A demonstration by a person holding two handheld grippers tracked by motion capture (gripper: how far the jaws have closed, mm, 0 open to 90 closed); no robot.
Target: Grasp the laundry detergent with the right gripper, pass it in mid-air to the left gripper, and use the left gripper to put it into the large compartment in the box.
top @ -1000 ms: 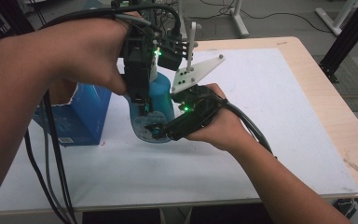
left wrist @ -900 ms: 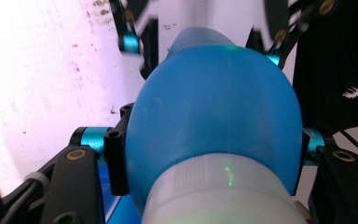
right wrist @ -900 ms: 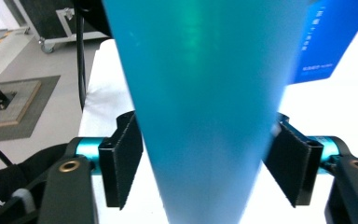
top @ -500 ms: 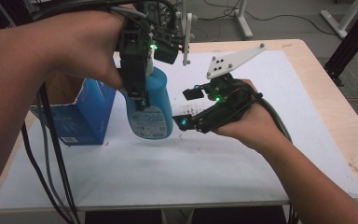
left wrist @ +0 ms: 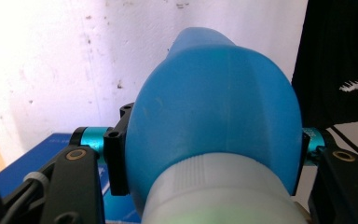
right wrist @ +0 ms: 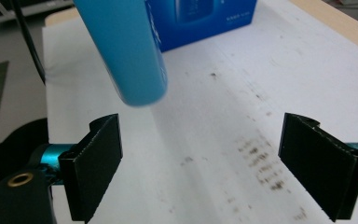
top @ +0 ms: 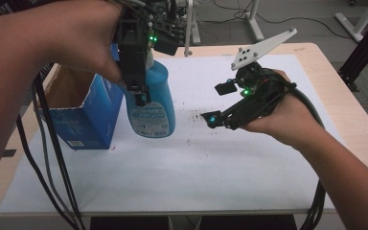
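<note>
Since the earlier frames the blue plastic bottle with a white printed label has risen off the white paper sheet and now hangs upright in the upper left of the high view, clear of the sheet and just right of the open blue cardboard box. The right gripper has let go of the bottle's base and pulled away to the right of centre — its jaws have just been opening and stand wide apart with nothing between them. The left gripper clamps the bottle high, at its shoulder below the white cap. The smooth, rounded plastic looks slippery and probably gives a little under pressure; if filled it hangs heavy — a grip at the narrow shoulder seems safest.
</note>
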